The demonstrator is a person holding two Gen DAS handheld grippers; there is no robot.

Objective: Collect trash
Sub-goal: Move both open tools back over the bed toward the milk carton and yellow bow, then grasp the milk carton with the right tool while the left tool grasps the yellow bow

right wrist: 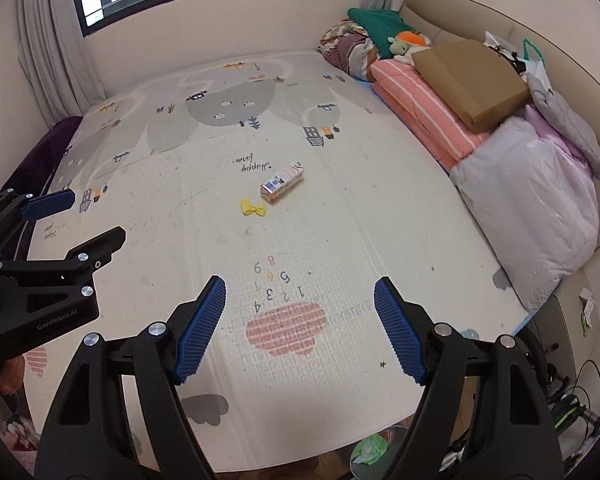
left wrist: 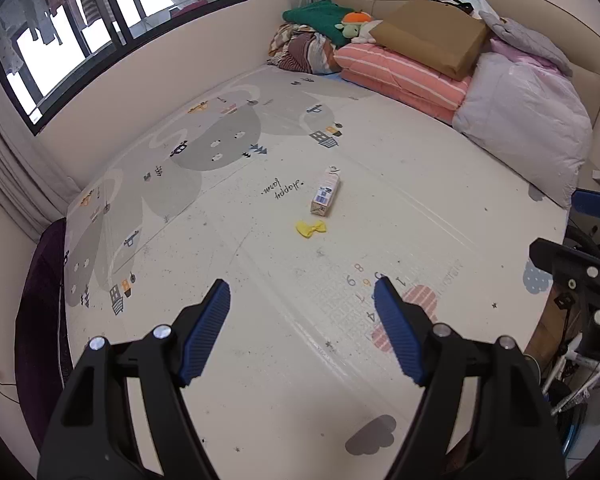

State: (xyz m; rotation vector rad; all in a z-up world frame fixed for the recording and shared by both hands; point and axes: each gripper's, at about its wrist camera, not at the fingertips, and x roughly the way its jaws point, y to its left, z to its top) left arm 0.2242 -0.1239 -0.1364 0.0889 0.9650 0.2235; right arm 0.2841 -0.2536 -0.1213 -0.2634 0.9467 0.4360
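Note:
A small drink carton (left wrist: 326, 192) (right wrist: 283, 182) lies on its side in the middle of the printed play mat (left wrist: 260, 360) (right wrist: 340, 240). A yellow bow-shaped scrap (left wrist: 311, 228) (right wrist: 253, 207) lies just in front of it. My left gripper (left wrist: 302, 292) hangs open above the mat's near part, well short of both, with nothing between its blue pads. My right gripper (right wrist: 300, 284) is likewise open and holds nothing. Each gripper shows in the other's view: the left gripper (right wrist: 99, 216) at the left edge, the right gripper (left wrist: 554, 222) at the right edge.
Folded bedding, a brown paper bag (left wrist: 428, 36) and a bagged grey duvet (right wrist: 528, 208) are piled along the right against a padded headboard. A window and curtains line the far wall. A small bin (right wrist: 374, 452) with crumpled waste stands below the mat's near edge. Cables lie at lower right.

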